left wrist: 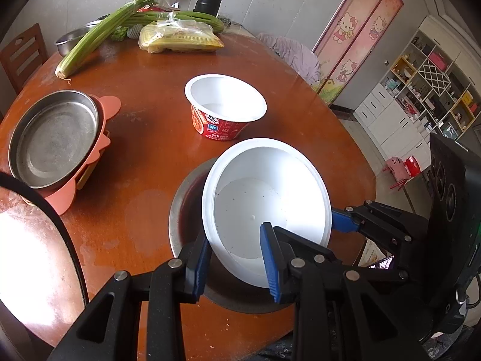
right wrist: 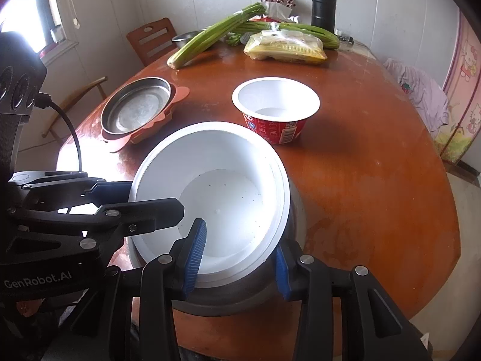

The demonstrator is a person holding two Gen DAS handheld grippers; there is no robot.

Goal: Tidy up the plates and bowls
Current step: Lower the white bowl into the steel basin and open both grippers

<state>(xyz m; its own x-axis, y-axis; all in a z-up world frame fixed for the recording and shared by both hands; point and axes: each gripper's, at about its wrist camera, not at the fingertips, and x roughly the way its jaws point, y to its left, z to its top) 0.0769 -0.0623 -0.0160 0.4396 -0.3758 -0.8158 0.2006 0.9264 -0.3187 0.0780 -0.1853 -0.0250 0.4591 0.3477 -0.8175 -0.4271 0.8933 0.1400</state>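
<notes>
Holding the white bowl (left wrist: 267, 210) by its rim with both grippers, left gripper (left wrist: 237, 258) and right gripper (right wrist: 240, 258) each pinching it, right over the metal plate (left wrist: 186, 210) on the bench (left wrist: 150, 126), so next I'd guess lower and release.

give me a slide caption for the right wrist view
Both grippers, right gripper and left gripper, clamp the white plastic bowl's rim over a metal plate.
</notes>
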